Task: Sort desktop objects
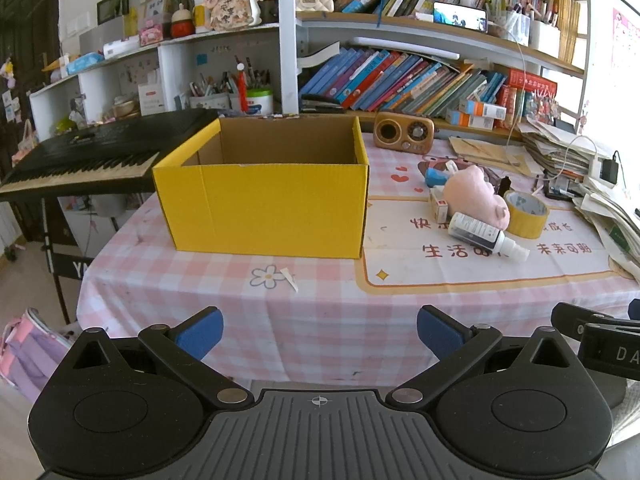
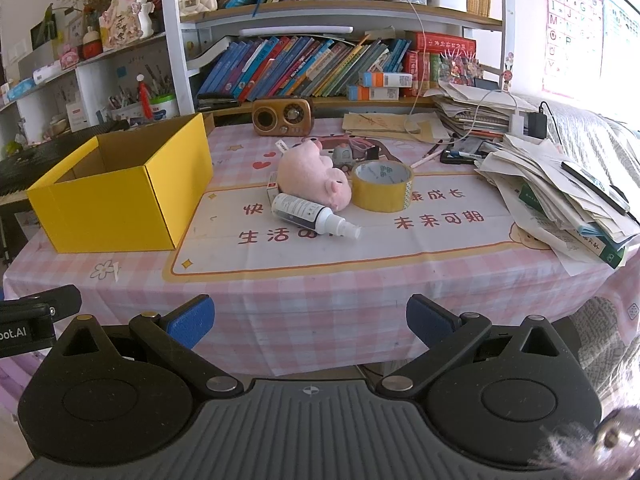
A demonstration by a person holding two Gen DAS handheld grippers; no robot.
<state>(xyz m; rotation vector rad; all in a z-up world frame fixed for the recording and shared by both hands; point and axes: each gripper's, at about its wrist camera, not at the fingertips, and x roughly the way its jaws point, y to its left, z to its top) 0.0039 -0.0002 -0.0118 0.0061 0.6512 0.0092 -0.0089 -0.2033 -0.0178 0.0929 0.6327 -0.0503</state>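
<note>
The white spray bottle with a dark label (image 2: 310, 214) lies on its side in the middle of the right wrist frame, on the pink checked tablecloth (image 2: 320, 300), just in front of the pink plush pig (image 2: 314, 182) and seemingly touching it. Its long axis runs from upper left to lower right, with the nozzle end pointing lower right, toward the camera side of the table.

Reading left to right in that view: the open yellow cardboard box (image 2: 116, 208) sits at the left and looks empty as far as its inside shows; then come the bottle and pig; then the yellow roll of packing tape (image 2: 382, 186), lying flat just right of the pig.

The left gripper (image 1: 320, 336) hangs at the bottom of its own frame, jaws spread wide and empty, facing the box. The right gripper (image 2: 310, 326) is likewise spread and empty, short of the table edge.

By my reading, sorting has not yet begun. The likely next move is a reach forward with the right gripper, closing across the bottle's body rather than along it.
</note>
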